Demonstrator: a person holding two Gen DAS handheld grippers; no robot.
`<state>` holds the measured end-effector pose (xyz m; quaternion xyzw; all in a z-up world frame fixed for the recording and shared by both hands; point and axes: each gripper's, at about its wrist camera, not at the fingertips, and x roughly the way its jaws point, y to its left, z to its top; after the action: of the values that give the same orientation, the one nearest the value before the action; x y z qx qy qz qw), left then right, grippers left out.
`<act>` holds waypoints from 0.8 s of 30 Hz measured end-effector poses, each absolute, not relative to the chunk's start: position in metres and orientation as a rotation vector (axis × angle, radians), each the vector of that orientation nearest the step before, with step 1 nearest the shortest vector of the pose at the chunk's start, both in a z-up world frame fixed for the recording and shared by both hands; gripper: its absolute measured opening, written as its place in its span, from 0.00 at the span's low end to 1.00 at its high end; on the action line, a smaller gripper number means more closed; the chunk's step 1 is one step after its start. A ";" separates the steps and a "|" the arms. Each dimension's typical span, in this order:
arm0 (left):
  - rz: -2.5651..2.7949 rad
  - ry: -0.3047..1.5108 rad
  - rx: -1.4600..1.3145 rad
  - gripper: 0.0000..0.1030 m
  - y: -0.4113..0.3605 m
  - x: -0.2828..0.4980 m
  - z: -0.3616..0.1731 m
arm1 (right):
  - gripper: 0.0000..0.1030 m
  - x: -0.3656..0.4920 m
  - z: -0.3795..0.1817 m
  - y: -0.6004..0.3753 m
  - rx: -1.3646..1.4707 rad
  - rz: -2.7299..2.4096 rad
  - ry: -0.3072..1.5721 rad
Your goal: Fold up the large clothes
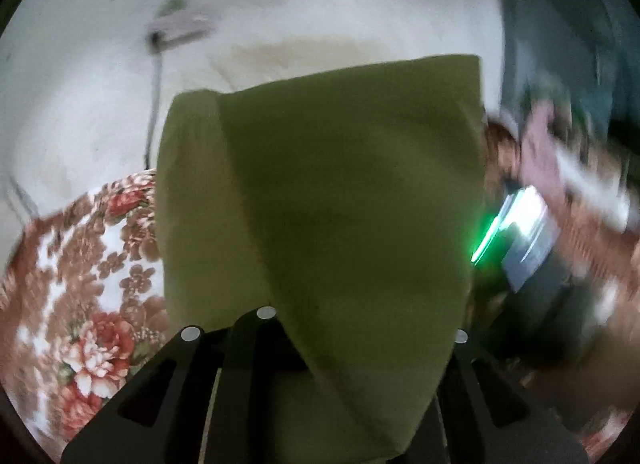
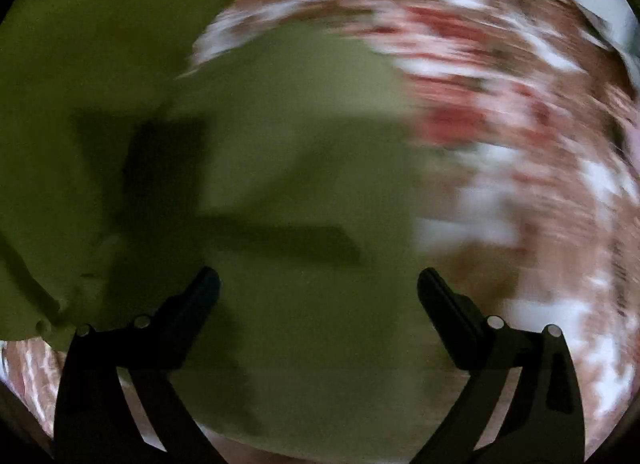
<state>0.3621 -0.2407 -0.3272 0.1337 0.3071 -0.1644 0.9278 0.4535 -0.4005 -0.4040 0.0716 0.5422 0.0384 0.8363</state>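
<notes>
Right now: left gripper (image 1: pixel 340 344) looks clamped on the olive-green garment (image 1: pixel 320 192); cloth drapes over its fingers and hangs up in front of the lens, so the tips are hidden and I'm judging from the drape. Right gripper (image 2: pixel 318 284) has its jaws wide apart, holding nothing, hovering above the part of the garment lying flat on the floral sheet (image 2: pixel 500 84). Right view is badly motion-blurred, so it's likely mid-sweep. Farther off in the left view: floral sheet, a device with a green light (image 1: pixel 516 232), then a pale wall (image 1: pixel 100 84).

Step, as I read it: mid-fold, left side lifted. Next needs the right gripper to pinch a matching edge or corner, then both carry across evenly.
</notes>
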 end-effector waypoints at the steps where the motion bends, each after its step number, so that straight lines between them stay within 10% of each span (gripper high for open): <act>1: -0.334 0.656 0.356 0.13 -0.261 0.357 -0.345 | 0.95 0.450 -0.404 -0.430 0.181 0.041 1.155; 8: -0.334 0.723 0.872 0.13 -0.343 0.308 -0.479 | 0.95 0.449 -0.398 -0.539 0.529 0.126 1.157; 24: -0.369 0.704 0.820 0.14 -0.337 0.304 -0.479 | 0.95 0.509 -0.404 -0.443 0.627 0.447 1.324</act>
<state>0.3037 -0.3369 -0.4786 0.3880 0.3334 -0.1745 0.8414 0.5094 -0.4427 -0.4040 0.2839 0.5991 0.2023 0.7208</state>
